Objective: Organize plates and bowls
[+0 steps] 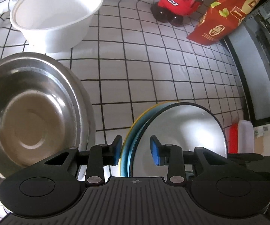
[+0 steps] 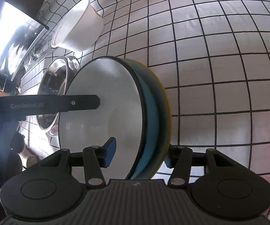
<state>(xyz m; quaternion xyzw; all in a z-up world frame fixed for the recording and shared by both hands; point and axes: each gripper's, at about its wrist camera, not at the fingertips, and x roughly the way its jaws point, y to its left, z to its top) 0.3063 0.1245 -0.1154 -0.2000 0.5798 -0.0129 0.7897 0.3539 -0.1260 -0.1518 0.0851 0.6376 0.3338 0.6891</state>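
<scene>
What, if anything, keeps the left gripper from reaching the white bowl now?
Likely yes, it can reach: the left gripper straddles the plate stack, but bare checked cloth leads to the white bowl, beside the steel bowl.

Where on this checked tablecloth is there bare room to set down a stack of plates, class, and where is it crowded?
Free: the wide checked tablecloth between the white plastic bowl, the red paper bag and the stacked plates, white over teal over yellow. Crowded: the left side, where the steel basin sits close to the white bowl, and the far edge by the red toy figure.
</scene>
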